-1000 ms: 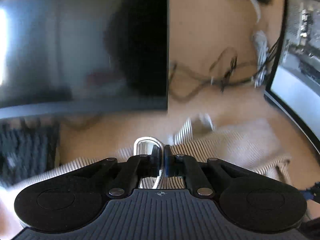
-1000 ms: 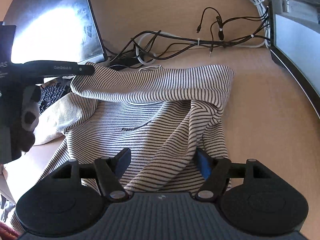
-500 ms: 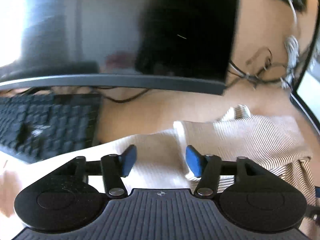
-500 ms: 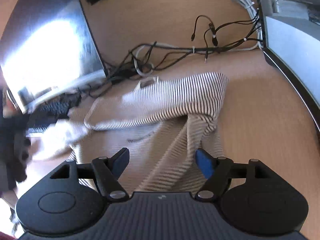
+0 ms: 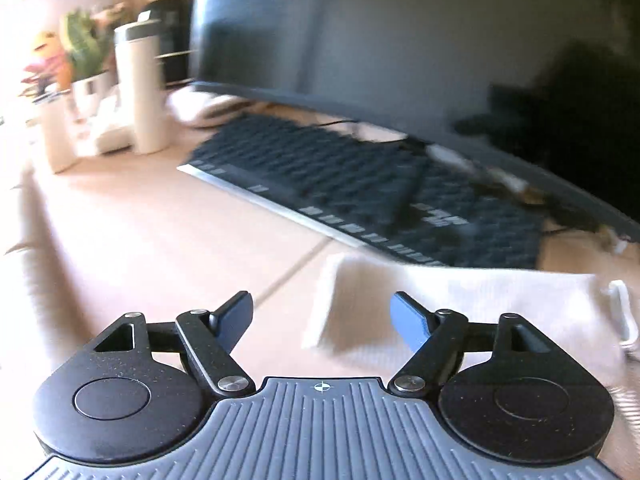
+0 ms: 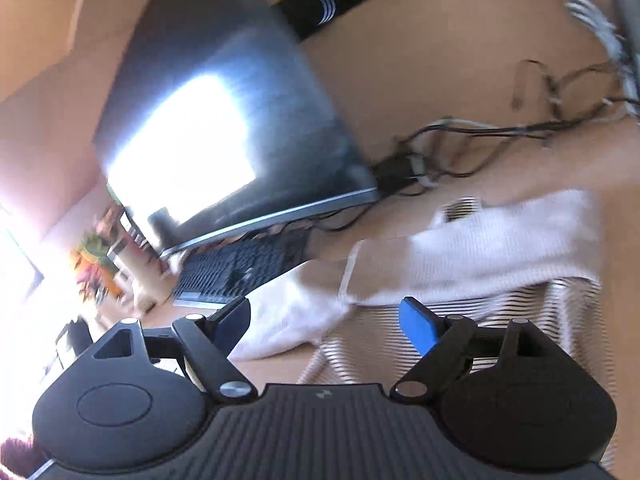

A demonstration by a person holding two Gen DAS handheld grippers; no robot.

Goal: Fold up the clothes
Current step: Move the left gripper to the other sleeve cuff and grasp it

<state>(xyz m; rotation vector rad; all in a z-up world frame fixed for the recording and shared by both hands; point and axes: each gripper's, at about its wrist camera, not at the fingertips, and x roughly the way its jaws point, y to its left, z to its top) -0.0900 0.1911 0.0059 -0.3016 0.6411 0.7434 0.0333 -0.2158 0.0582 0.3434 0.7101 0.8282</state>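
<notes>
A striped white shirt (image 6: 500, 248) lies on the wooden desk, its top part folded over the body, a sleeve trailing toward the keyboard. In the left wrist view the shirt (image 5: 480, 304) shows as a pale blurred fold just ahead and to the right. My left gripper (image 5: 322, 312) is open and holds nothing, pointing over bare desk and the fold's left edge. My right gripper (image 6: 326, 316) is open too, raised above the near part of the shirt, with nothing between its fingers. Both views are blurred by motion.
A black keyboard (image 5: 360, 192) lies in front of a dark monitor (image 5: 440, 52). A white tumbler (image 5: 142, 88), a potted plant (image 5: 80, 48) and small items stand at the desk's left. Tangled cables (image 6: 500, 136) run behind the shirt. A second monitor (image 6: 224, 128) reflects bright light.
My left gripper opened, let go of the shirt and swung left toward the keyboard. My right gripper stayed open, lifting and tilting left. The shirt's top now lies folded over.
</notes>
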